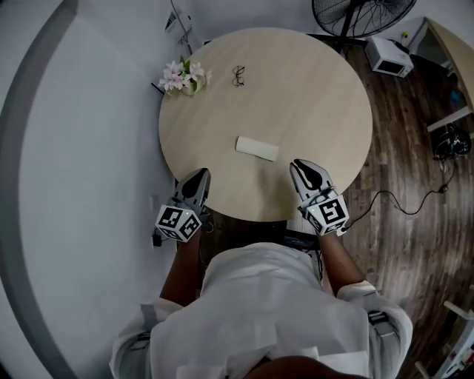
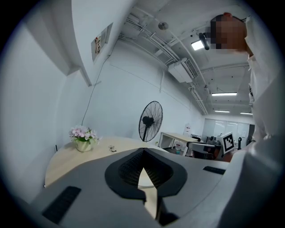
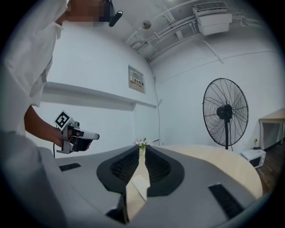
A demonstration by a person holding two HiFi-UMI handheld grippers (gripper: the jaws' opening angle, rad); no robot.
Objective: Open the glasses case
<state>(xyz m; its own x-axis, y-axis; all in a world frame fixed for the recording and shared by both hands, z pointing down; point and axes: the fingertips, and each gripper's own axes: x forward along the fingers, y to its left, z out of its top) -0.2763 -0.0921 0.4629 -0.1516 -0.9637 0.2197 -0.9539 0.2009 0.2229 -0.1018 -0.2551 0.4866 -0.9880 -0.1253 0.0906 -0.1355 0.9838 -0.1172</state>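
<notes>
1. Closest in, the person stands at the 6 o'clock side of the round table (image 1: pixel 318 104). Both arms are pushed forward, so each claw arrives at the near rim.
2. The left gripper (image 1: pixel 198 178) sits at about 7 o'clock on the rim. It is clenched on nothing, its tips meeting with only bare tabletop showing behind them. The nose aims in toward the middle, which looks like a closing-in pose rather than a grab.
3. The right gripper (image 1: pixel 302 169) is at about 5 o'clock, just over the table edge. It too is clamped together and empty, and it is angled inward like its partner.
4. Further out is the glasses case (image 1: pixel 257 148), pale, flat and closed. It lies crosswise just short of the table's centre, on the 6 o'clock side, between the two claws' lines and apart from both. I'd say the two-sided approach makes sense, with one claw steadying the base while the other lifts the lid. Both would have to spread their jaws first, and the opening itself hasn't started.
5. Past the case, a pair of eyeglasses (image 1: pixel 238 75) rests near 12 o'clock. A small pot of flowers (image 1: pixel 184 77) sits on the rim at 11 o'clock. Both are well apart from the case, so the working area is free.
6. Farthest off, a standing fan (image 1: pixel 363 15) stands beyond the table at about 1 o'clock.
</notes>
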